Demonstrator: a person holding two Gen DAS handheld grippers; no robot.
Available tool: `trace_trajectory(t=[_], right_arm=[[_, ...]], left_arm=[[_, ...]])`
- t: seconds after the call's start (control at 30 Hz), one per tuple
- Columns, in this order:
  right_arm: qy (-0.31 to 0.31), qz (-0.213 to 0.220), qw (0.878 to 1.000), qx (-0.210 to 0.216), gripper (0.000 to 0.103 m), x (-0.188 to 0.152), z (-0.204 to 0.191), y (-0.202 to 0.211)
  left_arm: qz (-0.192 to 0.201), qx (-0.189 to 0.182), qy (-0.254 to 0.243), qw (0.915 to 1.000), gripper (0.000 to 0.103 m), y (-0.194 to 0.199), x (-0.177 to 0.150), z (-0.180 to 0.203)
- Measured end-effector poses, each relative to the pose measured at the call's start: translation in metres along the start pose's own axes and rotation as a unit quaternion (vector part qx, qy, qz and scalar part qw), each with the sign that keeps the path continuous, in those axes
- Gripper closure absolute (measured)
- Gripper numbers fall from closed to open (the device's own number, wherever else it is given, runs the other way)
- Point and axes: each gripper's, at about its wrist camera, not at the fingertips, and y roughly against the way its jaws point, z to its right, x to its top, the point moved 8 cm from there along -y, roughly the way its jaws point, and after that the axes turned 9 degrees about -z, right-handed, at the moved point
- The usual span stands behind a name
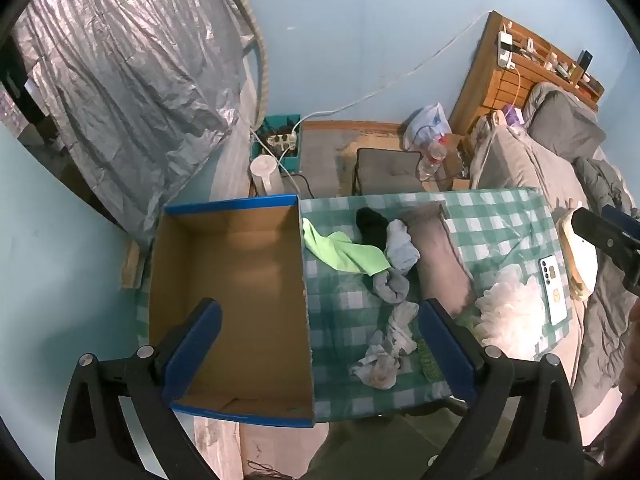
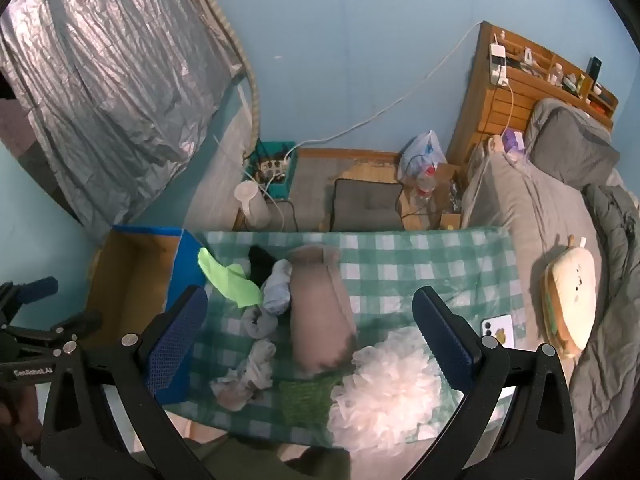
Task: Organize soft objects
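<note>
Both claws are spread wide and grasp nothing. In the left wrist view, the left claw (image 1: 320, 344) fills the lower part of the frame; its one blue finger stands over the cardboard box (image 1: 228, 280) and the other over the checked tabletop (image 1: 500, 216). The box sits at the left of the tabletop, open on top, and nothing lies in it.

The soft things lie in the centre of the frame, just right of the box. A green cloth (image 1: 344, 254) touches the box wall. Above it is a black sock (image 1: 372, 224), and beside that a light blue sock (image 1: 402, 250). Lower are a grey sock (image 1: 392, 286) and a heap of pale socks (image 1: 386, 352). A beige pillow (image 1: 434, 256) lies along their right side. At the lower right is a white fluffy puff (image 1: 508, 312), and a phone (image 1: 554, 288) lies beside it.

In the right wrist view, the right claw (image 2: 320, 336) hangs over the pillow and the puff, apart from both. A green knitted piece (image 2: 306, 400) lies in the lower centre, just left of the puff. A sandwich plush toy (image 2: 568, 300) rests on the bed (image 2: 532, 208) at the right.
</note>
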Motion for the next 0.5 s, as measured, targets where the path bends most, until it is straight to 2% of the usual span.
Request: trace_trajectory(t=[0.5], right_arm=[[-0.001, -0.003, 1.0, 0.002, 0.002, -0.0029, -0.0066, -0.0015]], left_arm=[[0.0, -0.01, 0.001, 1.0, 0.004, 0.001, 0.0037, -0.0031]])
